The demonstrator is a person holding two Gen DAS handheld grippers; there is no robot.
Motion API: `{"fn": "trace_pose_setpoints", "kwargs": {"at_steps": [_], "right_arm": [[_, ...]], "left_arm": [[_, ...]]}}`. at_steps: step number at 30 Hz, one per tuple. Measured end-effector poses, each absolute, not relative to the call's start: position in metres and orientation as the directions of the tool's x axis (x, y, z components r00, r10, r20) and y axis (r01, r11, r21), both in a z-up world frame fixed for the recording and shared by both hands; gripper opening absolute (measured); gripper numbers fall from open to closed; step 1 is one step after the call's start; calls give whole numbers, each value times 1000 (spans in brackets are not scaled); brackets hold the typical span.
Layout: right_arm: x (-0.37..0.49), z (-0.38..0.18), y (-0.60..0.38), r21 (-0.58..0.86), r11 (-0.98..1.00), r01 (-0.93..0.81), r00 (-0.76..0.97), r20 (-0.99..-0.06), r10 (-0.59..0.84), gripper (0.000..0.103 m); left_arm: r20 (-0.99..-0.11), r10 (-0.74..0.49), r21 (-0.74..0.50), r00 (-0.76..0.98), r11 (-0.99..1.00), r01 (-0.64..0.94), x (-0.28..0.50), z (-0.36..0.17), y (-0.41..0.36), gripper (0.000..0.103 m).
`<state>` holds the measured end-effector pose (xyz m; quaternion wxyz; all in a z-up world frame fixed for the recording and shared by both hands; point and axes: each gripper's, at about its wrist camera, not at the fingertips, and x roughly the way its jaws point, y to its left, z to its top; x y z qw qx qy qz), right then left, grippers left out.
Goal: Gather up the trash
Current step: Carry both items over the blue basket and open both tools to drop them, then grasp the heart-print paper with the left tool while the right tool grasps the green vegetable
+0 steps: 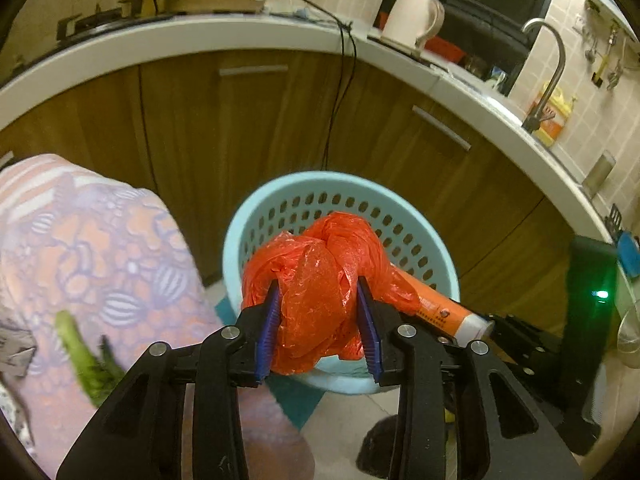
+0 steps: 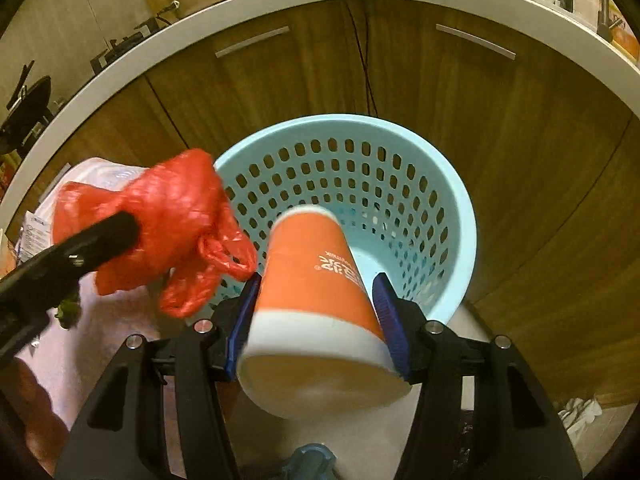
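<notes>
My left gripper (image 1: 318, 320) is shut on a crumpled red plastic bag (image 1: 316, 280), held over the near rim of a light blue perforated trash basket (image 1: 280, 200) on the floor. The bag also shows in the right wrist view (image 2: 168, 216), left of the basket (image 2: 400, 152). My right gripper (image 2: 316, 328) is shut on an orange and white paper cup (image 2: 312, 280), tipped with its bottom toward the basket, above its near rim. The cup shows in the left wrist view (image 1: 440, 308) behind the bag.
Brown cabinet doors (image 1: 248, 128) under a white countertop (image 1: 200, 36) stand behind the basket. A black cable (image 1: 340, 92) hangs down to it. A patterned cloth (image 1: 100, 248) with a green vegetable scrap (image 1: 80, 356) lies at left. A kettle (image 1: 416, 16) and faucet (image 1: 552, 64) are on the counter.
</notes>
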<state>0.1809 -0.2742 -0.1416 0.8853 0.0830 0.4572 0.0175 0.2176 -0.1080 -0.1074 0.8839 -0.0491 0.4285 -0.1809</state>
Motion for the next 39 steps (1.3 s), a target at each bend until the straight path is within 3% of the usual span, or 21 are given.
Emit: {"fn": "trace_pose_setpoints", "kwargs": {"at_steps": [6, 8, 10, 13, 23, 32, 39], "right_arm": [[182, -145, -276, 156, 987, 42, 575, -811, 103, 54], [184, -144, -278, 152, 988, 39, 575, -811, 102, 55], [184, -145, -278, 153, 987, 45, 576, -811, 100, 63], [181, -142, -278, 159, 986, 49, 578, -809, 102, 64], [165, -122, -271, 166, 986, 34, 617, -779, 110, 64], [149, -91, -221, 168, 982, -90, 672, -717, 184, 64], [136, -78, -165, 154, 965, -211, 701, -664, 259, 64]], "left_arm": [[-764, -343, -237, 546, 937, 258, 225, -121, -113, 48], [-763, -345, -236, 547, 936, 261, 223, -120, -112, 64], [-755, -348, -239, 555, 935, 262, 220, -118, -110, 67], [-750, -348, -243, 562, 936, 255, 215, -113, -104, 72], [-712, -357, -260, 605, 934, 246, 187, -92, -76, 72], [-650, -320, -224, 689, 947, 229, 145, -62, -40, 72], [-609, -235, -215, 757, 968, 128, 109, -46, 18, 72]]}}
